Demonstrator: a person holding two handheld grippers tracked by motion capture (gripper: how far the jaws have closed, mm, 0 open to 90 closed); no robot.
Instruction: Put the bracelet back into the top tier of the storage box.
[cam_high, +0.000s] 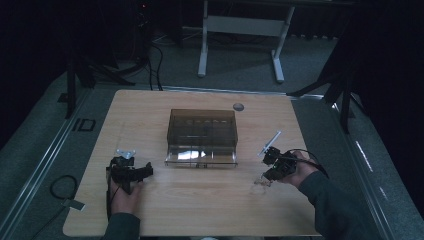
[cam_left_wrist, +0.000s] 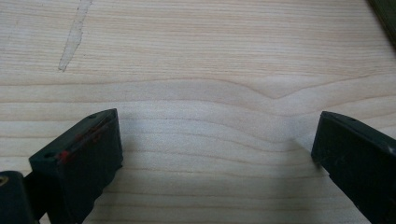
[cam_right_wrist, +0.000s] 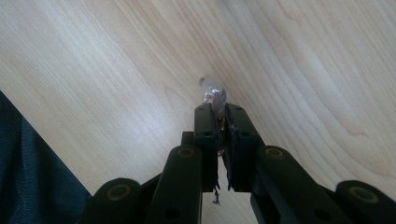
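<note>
Pale wood grain runs across the table (cam_high: 150, 115), which stands on a grey floor in a dark room. At the tips of the right gripper (cam_right_wrist: 217, 108) the jaws are pressed together on a small clear object (cam_right_wrist: 212, 92), glassy and too small to name; it sticks out past the tips, its long axis running on in line with the jaws, and it points toward the table's near side. In the high view the same gripper (cam_high: 265, 179) sits near the table's right edge, with the object (cam_high: 261, 182) at its tip close above the wood; whether it touches the surface cannot be told. Left of it and slightly farther away, at the table's centre, stands a smoke-tinted clear box (cam_high: 202, 137), lid shut, its near front wall not far from the held piece. The right hand (cam_high: 300, 170) is by far the nearer one to that box front. At the near left, the left gripper (cam_left_wrist: 215, 140) rests low over bare wood, jaws spread wide with nothing between them; the left hand (cam_high: 125, 192) is well apart from the box and the held piece.
</note>
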